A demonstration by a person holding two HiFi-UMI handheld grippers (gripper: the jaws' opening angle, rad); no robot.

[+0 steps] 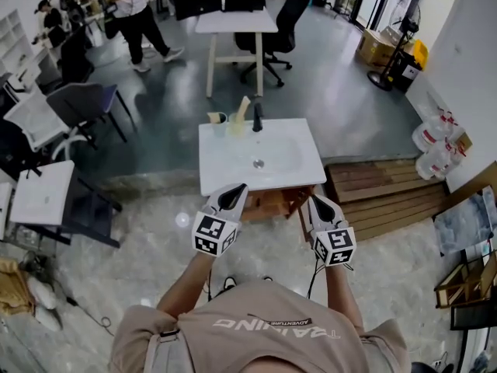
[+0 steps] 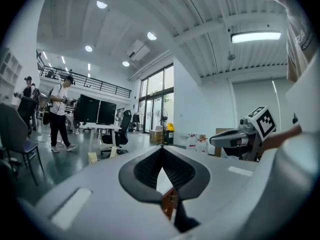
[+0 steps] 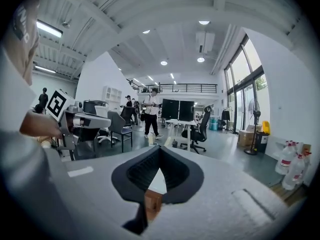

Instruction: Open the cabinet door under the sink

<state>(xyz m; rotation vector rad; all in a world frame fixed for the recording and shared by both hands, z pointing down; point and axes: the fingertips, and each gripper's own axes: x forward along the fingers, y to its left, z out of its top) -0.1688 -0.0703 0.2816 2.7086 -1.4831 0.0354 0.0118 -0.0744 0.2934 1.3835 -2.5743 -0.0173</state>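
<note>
In the head view a white sink top (image 1: 233, 169) with a black faucet (image 1: 257, 117) stands ahead of me. The wooden cabinet (image 1: 272, 202) shows under its near edge, and its door is mostly hidden from above. My left gripper (image 1: 234, 196) hangs over the sink's near left edge, shut and holding nothing. My right gripper (image 1: 324, 207) is level with it at the near right corner, also shut and empty. In the left gripper view the jaw tips (image 2: 162, 148) meet, with a strip of cabinet wood (image 2: 170, 202) below them. The right gripper view shows its jaw tips (image 3: 159, 148) closed over the wood (image 3: 152, 202).
A cup (image 1: 217, 118) and a pale bottle (image 1: 237, 124) stand at the sink's back edge. A wooden pallet (image 1: 380, 189) lies to the right, with water jugs (image 1: 432, 148) beyond. A white table (image 1: 235, 22), an office chair (image 1: 278, 37), grey chairs (image 1: 78, 103) and people (image 1: 140, 14) are behind.
</note>
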